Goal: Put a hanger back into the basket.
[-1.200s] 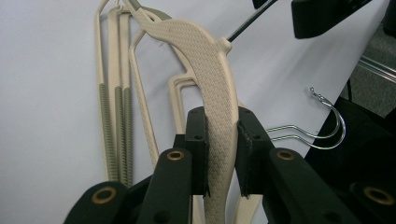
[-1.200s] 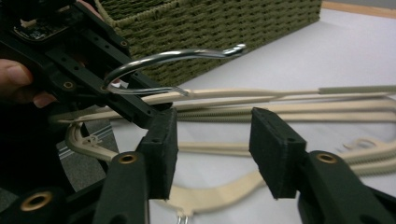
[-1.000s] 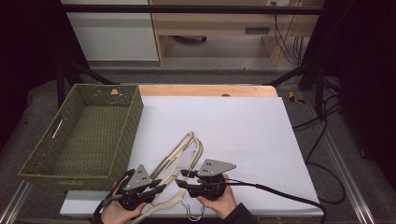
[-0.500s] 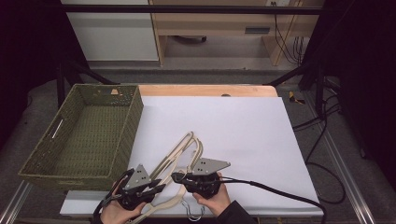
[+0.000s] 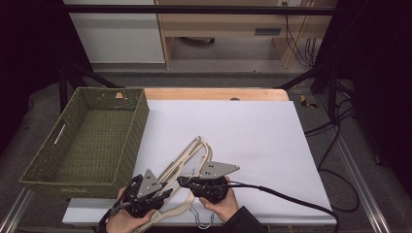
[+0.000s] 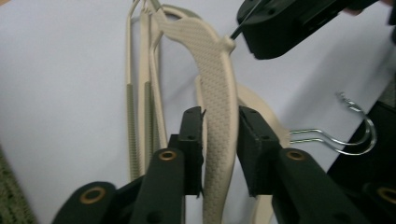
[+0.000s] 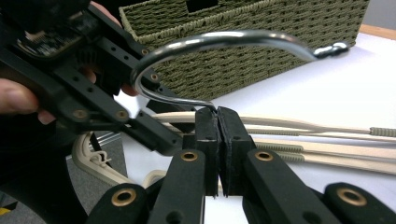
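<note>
Several cream plastic hangers (image 5: 192, 150) lie fanned on the white sheet (image 5: 252, 136). My left gripper (image 5: 165, 191) (image 6: 220, 126) grips the textured arm of one cream hanger (image 6: 217, 70). Both pads touch it, and the jaws have just been opening slightly. My right gripper (image 5: 182, 181) (image 7: 217, 121) points left toward the left gripper (image 7: 175, 135). Its pads are shut on the wire stem of that hanger's metal hook (image 7: 224, 39), which arches above the jaws. In the left gripper view the right gripper (image 6: 243, 23) holds that wire at the hanger's top.
A green woven basket (image 5: 141, 116) (image 7: 261, 51) stands at the left, close to both grippers. Two more metal hooks (image 5: 201, 221) (image 6: 350, 137) lie by the table's front edge. A wooden board edge (image 5: 214, 93) borders the sheet at the back.
The right gripper has edged a little left, closer to the left gripper. The left hand and the hangers stay where they were.
</note>
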Tool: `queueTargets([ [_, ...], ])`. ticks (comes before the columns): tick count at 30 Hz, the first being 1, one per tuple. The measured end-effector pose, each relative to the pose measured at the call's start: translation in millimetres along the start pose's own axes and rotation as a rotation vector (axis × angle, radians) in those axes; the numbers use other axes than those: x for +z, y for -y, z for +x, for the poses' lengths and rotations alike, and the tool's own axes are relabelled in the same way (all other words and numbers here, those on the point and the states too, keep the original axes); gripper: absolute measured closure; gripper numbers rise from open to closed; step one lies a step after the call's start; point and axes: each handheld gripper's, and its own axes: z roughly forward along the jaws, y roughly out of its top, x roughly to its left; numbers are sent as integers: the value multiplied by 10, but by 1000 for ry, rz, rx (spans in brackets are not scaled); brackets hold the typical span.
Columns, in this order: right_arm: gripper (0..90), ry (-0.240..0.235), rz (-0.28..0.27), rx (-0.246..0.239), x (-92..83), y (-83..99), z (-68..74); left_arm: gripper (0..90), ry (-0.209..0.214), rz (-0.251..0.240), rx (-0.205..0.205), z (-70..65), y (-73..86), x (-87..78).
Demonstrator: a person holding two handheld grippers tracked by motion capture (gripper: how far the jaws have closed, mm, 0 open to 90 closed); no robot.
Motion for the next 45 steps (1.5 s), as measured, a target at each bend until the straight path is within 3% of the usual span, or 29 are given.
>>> queueTargets([
  [6,876,1,0,-2,-3,-5,-3,777,-12,12,10,-12,-11,-5],
  [10,810,28,15,-24,-47,-15,4,789,-40,10,21,2,-16,-53],
  [12,756,42,18,-28,-126,-25,-2,798,-50,17,32,48,-17,-94],
  [16,663,78,15,-1,-281,-16,-73,814,-67,-17,-5,123,-19,-138],
  [17,630,90,10,9,-328,-12,-97,824,-129,28,29,163,-39,-167],
  [21,545,133,-3,26,-481,-1,-164,846,-121,6,-4,246,-47,-192],
  [22,515,147,-9,28,-534,6,-183,850,-142,-2,-9,269,-44,-197],
  [23,472,183,-13,29,-649,20,-220,854,-137,-9,-27,303,-39,-206],
  [28,423,225,-37,43,-834,51,-294,857,-135,-34,-28,336,-34,-265],
  [29,396,252,-46,53,-943,73,-339,858,-138,-63,-30,340,-39,-320],
  [32,368,271,-55,60,-1034,92,-376,858,-137,-105,-46,355,-46,-396],
  [33,320,299,-71,70,-1152,111,-418,858,-127,-124,-54,384,-49,-463],
  [35,295,313,-76,72,-1191,114,-432,858,-119,-136,-59,405,-51,-513],
  [39,162,380,-105,99,-1417,114,-489,858,-87,-172,-68,462,-72,-659],
  [45,94,416,-124,115,-1563,144,-534,858,-46,-209,-50,561,-218,-861],
])
